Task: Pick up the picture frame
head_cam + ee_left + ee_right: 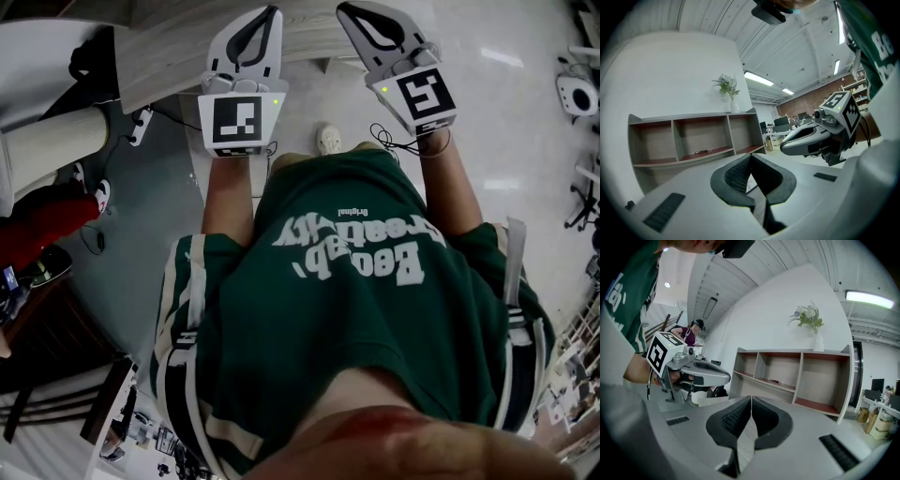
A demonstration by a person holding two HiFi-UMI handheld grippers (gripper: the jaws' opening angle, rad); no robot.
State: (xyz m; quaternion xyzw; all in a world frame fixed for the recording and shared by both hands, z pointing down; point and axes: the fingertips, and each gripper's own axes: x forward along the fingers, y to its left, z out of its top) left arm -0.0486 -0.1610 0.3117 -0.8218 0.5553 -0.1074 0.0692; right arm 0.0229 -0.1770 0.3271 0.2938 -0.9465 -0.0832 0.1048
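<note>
The person in the green shirt (356, 281) stands at a pale wood tabletop (169, 47) that runs along the top of the head view, with both arms stretched forward. The left tool (751, 159) is clenched on nothing, its dark pads pressed together at the tip. The right tool (751, 401) is the same, clamped tight and empty, with only the wood grain showing below the pads. Both point roughly level toward an open shelf unit (801, 352), which has a vase of flowers (808, 317) on its top board.

I cannot pick out the picture frame for certain. Low in the centre of the left gripper view, a white printed sliver (749, 183) peeks past the closed pads. It may be the frame, but too little of it shows to tell.

By my reckoning the task has hardly begun. Nothing is gripped or lifted, and whichever tool takes the frame has yet to open, reach it and close on an edge
</note>
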